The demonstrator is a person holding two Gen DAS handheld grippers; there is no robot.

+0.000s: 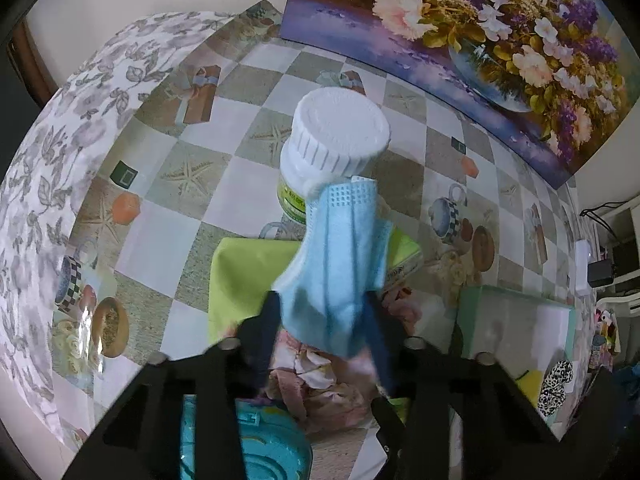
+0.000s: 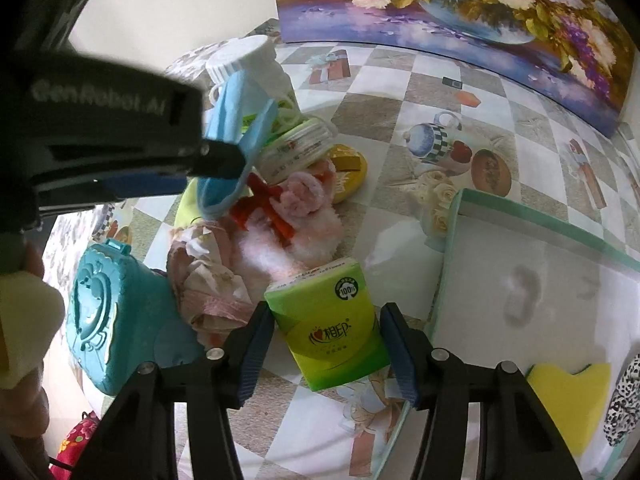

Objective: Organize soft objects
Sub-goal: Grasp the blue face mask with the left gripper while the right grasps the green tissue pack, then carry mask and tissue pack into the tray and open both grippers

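Note:
My left gripper (image 1: 320,320) is shut on a blue face mask (image 1: 340,264) and holds it above the pile; it also shows from the side in the right wrist view (image 2: 224,160), mask (image 2: 232,120) hanging from it. My right gripper (image 2: 328,344) is open, its fingers on either side of a green tissue pack (image 2: 332,324) that stands on the table; whether the pads touch it I cannot tell. Behind lie a pink fluffy toy (image 2: 296,224) with a red ribbon and a crumpled pink cloth (image 2: 208,280). A green cloth (image 1: 244,276) lies under the mask.
A white-capped bottle (image 1: 336,136) stands behind the mask. A teal plastic case (image 2: 108,316) lies at left. A mint-rimmed white box (image 2: 540,280) stands at right, with a yellow sponge (image 2: 568,396) and a leopard-print item (image 2: 624,400). A yellow tin (image 2: 348,168) and floral painting (image 2: 460,4) are behind.

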